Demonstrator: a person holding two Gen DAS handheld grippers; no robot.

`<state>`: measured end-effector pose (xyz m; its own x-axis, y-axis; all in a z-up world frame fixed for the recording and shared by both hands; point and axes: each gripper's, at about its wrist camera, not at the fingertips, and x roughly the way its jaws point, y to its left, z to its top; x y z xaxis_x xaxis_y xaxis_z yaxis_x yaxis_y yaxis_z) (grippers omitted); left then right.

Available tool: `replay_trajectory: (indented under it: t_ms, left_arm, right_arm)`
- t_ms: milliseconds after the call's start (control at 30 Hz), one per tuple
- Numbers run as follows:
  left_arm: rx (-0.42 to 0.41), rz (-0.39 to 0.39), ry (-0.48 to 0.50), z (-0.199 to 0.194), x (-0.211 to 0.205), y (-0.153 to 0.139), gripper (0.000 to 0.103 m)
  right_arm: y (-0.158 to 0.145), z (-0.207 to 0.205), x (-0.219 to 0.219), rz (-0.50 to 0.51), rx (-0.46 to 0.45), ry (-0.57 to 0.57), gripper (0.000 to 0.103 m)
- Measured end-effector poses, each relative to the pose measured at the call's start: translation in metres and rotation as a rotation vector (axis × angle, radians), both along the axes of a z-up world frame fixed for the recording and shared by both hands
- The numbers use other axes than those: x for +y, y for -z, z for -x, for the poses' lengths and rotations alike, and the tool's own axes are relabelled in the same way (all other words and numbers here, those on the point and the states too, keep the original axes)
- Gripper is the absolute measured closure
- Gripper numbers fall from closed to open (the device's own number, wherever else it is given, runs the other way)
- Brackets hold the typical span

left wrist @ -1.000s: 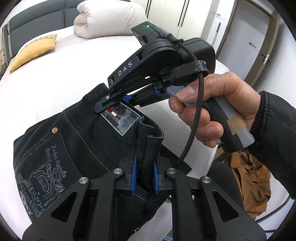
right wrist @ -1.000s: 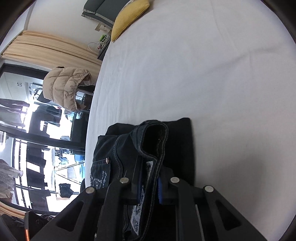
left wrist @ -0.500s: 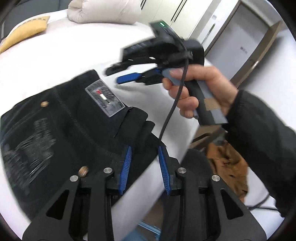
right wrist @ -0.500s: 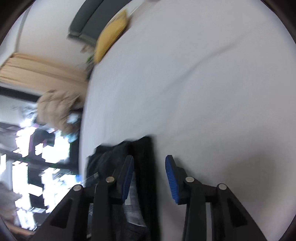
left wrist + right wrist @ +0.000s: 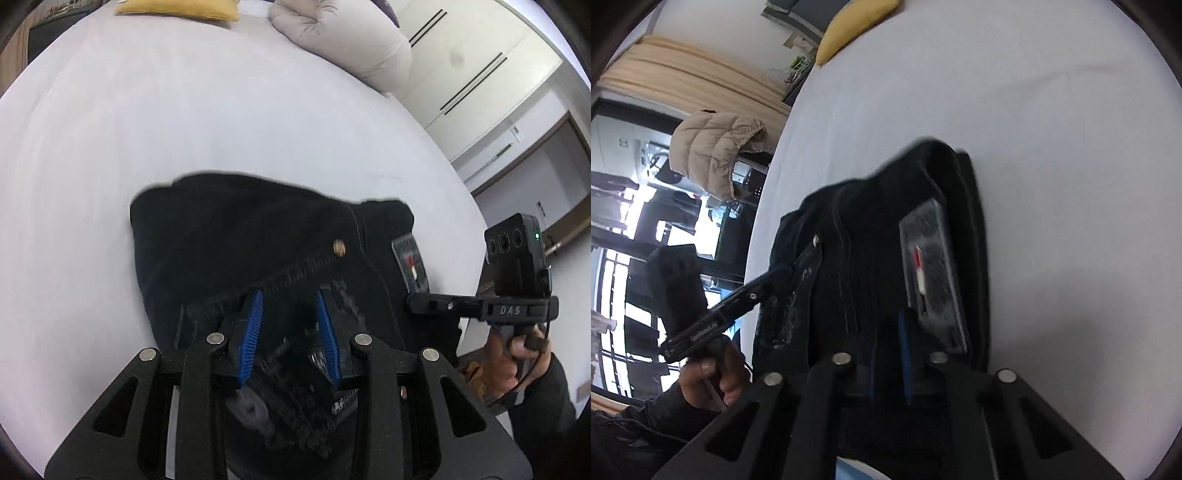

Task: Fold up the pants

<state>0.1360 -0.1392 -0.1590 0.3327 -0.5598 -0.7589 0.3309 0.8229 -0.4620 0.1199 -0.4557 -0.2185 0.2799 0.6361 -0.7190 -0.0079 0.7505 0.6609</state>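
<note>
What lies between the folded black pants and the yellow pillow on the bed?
Only bare white sheet lies between the pants and the yellow pillow; both wrist views show it.

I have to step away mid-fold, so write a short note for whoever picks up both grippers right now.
Left gripper: jaws apart, over the back pocket of the black pants, gripping nothing that I can see.
Right gripper: jaws closing, with the waistband edge beside the grey label between the pads.
Pants: lying in a compact folded bundle on the white bed, near its edge, waistband toward the right gripper.
Done: the pants are folded down to a small stack.
Left: probably only squaring or smoothing the bundle, then letting go; whether another fold is needed I cannot tell.
</note>
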Motion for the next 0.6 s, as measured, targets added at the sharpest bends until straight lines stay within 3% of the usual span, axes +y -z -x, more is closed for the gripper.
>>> replay_trajectory:
  t_ms: [367, 467, 500, 533, 600]
  left_arm:
    - [-0.202, -0.139, 0.215, 0.109, -0.015, 0.006, 0.074]
    - [-0.203, -0.121, 0.24, 0.122, -0.002, -0.001, 0.074]
    - [-0.188, -0.103, 0.24, 0.123, 0.003, -0.004, 0.074]
    - [-0.177, -0.084, 0.234, 0.125, 0.013, -0.011, 0.074]
    - [-0.175, -0.056, 0.188, 0.123, 0.034, -0.021, 0.072]
  right_arm:
    - [0.002, 0.055, -0.015, -0.058, -0.099, 0.072, 0.091]
    - [-0.003, 0.069, -0.016, -0.065, -0.109, 0.08, 0.09]
    - [-0.007, 0.075, -0.02, -0.064, -0.118, 0.086, 0.081]
    - [-0.011, 0.077, -0.024, -0.066, -0.126, 0.094, 0.064]
    - [-0.025, 0.086, -0.037, -0.07, -0.158, 0.148, 0.039]
